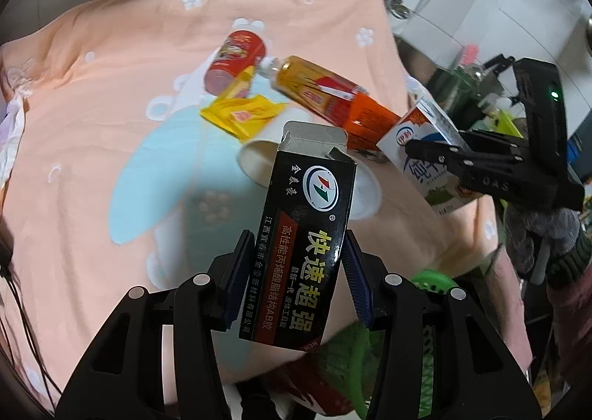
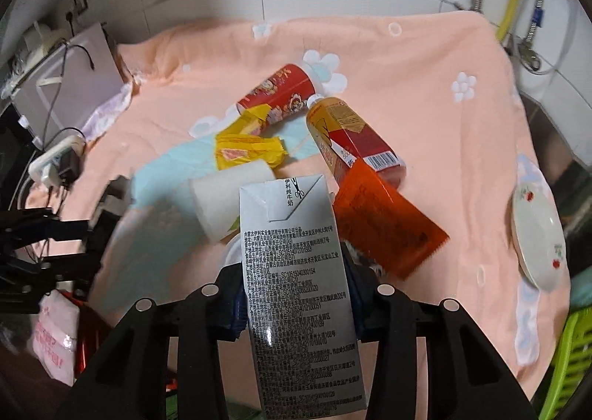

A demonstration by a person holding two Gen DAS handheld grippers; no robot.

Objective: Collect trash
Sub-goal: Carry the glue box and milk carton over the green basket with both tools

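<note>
My left gripper (image 1: 296,253) is shut on a black glue box (image 1: 307,205) with an open top flap, held upright above the peach cloth (image 1: 92,124). My right gripper (image 2: 296,283) is shut on a white milk carton (image 2: 288,220), also lifted off the cloth; the left wrist view shows that carton (image 1: 418,157) at the right. On the cloth lie a red can (image 2: 281,94), a tea bottle (image 2: 344,131), a yellow wrapper (image 2: 248,150), a white paper cup (image 2: 229,194) on its side and an orange packet (image 2: 384,224).
A green plastic basket (image 1: 429,283) sits below the table's near right edge, also visible as a green basket (image 2: 569,357) in the right wrist view. A flowered plate (image 2: 536,231) rests at the cloth's right edge. A power strip with cables (image 2: 59,164) lies at the left. Tiled wall and pipes stand behind.
</note>
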